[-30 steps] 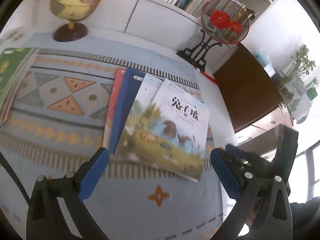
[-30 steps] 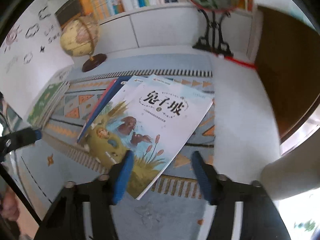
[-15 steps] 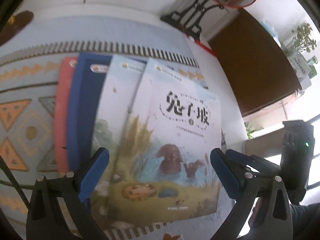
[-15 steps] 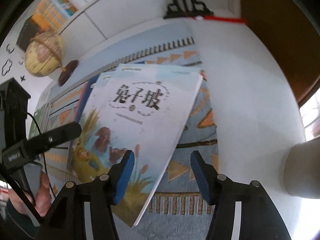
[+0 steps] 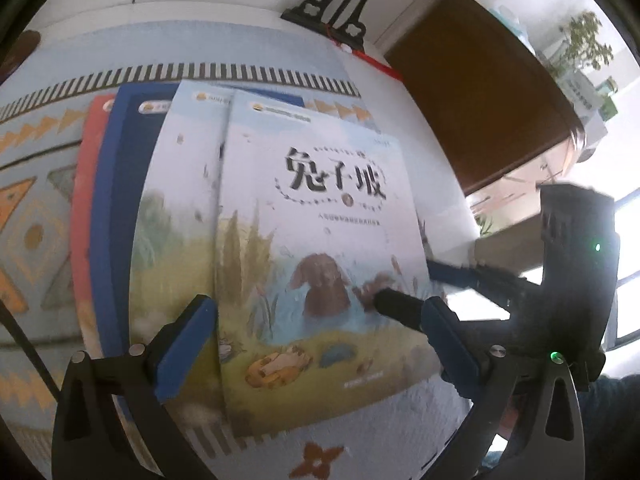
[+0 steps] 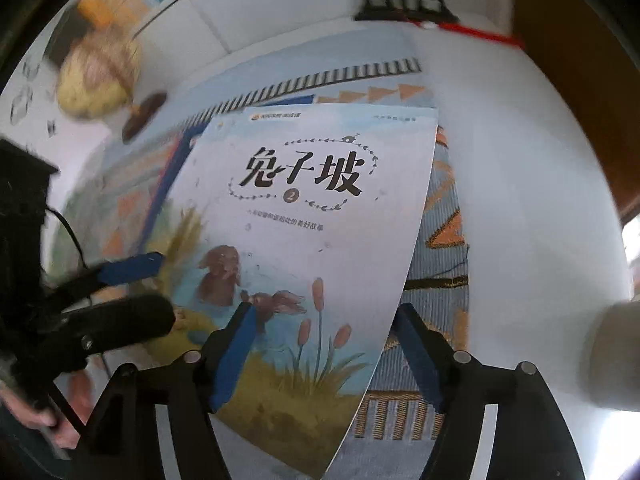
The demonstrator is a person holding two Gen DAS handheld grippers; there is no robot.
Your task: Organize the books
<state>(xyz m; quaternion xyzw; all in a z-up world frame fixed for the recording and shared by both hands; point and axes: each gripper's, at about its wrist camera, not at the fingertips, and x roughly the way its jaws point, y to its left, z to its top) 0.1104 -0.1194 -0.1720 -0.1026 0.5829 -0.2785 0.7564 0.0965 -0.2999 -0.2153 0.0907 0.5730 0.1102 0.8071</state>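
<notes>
Several thin books lie fanned on a patterned cloth (image 5: 36, 208). The top book (image 5: 320, 220), also seen as the top book (image 6: 312, 220), has a pale cover with brown rabbits and a black title. Under it lie a second pale book (image 5: 180, 200), a blue book (image 5: 120, 220) and a red book (image 5: 86, 220). My left gripper (image 5: 320, 344) hangs wide open above the near end of the fan. My right gripper (image 6: 328, 356) straddles the top book's right edge, its jaws opening, the pads not pressing on it.
A globe (image 6: 100, 76) stands blurred at the back left, and a black fan stand (image 5: 340, 4) at the back. A brown cabinet (image 5: 480, 100) and a plant (image 5: 580, 44) are to the right. Bare white tabletop (image 6: 520, 200) lies right of the cloth.
Both grippers have come down closer to the books, which now fill the views. The right gripper's jaws have spread wider. The books have not moved.
</notes>
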